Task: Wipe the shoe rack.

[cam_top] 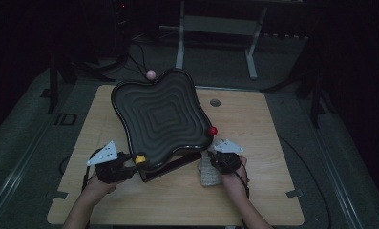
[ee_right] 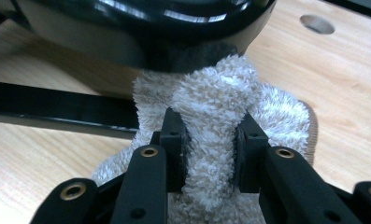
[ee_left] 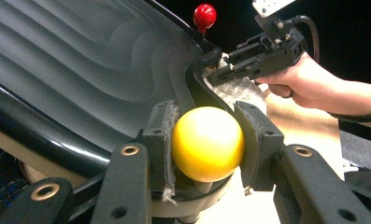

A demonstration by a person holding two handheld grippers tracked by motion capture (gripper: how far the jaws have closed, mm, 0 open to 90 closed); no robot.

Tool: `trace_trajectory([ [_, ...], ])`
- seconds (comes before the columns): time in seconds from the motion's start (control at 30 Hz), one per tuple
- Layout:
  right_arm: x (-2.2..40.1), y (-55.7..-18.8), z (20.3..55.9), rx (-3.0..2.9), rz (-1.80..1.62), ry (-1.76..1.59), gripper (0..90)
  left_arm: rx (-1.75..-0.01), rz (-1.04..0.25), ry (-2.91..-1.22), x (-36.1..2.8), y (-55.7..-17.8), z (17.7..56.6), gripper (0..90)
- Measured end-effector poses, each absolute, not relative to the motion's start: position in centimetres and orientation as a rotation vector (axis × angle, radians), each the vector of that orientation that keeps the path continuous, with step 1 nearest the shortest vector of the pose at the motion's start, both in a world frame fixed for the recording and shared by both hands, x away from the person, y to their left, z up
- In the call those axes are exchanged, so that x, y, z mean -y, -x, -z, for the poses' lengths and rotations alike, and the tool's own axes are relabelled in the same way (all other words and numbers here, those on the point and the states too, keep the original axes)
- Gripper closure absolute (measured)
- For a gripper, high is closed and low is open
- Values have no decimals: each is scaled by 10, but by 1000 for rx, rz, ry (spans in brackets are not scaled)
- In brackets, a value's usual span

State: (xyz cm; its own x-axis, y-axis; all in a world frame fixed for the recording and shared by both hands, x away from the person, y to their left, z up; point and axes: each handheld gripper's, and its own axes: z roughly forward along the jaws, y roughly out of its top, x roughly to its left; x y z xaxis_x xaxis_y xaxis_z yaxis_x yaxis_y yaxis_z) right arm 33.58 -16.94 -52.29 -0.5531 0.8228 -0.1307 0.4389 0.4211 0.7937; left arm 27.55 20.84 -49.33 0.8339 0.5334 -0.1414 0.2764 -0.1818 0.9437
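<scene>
Currently, the tray [cam_top: 156, 114] is tilted; its yellow knob [ee_left: 207, 143] at 7 o'clock is clamped by the left gripper [ee_left: 206, 140]. A cloth [ee_right: 220, 121] is pinched by the right gripper [ee_right: 210, 140] at 5 o'clock. Wiping appears barely begun.

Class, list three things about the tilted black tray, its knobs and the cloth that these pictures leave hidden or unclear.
1. Yellow knob: in the left gripper view its stem is hidden behind the ball and the left gripper.
2. White cloth: in the right gripper view its near end is cut off by the bottom edge, between the right gripper jaws.
3. Black tray: in the high view its underside and support are mostly hidden by the tray itself.
</scene>
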Motion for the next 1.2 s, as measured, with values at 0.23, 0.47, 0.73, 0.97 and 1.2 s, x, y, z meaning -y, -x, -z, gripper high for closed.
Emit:
trace_trajectory([
  [0.23, 168, -344, 541, -2227, -951, -1100, 703, -622, -270, -1789, -207, -275, 492, 602],
  [0.47, 174, -333, 525, -2220, -991, -1077, 704, -666, -315, -1766, -201, -269, 493, 598],
  [0.73, 184, -318, 511, -2207, -1019, -1057, 703, -692, -353, -1736, -197, -261, 486, 562],
  [0.97, 198, -310, 505, -2181, -1023, -1071, 703, -715, -430, -1733, -209, -246, 473, 456],
  [1.2, 205, -298, 492, -2153, -1061, -1057, 703, -768, -505, -1718, -235, -229, 477, 628],
])
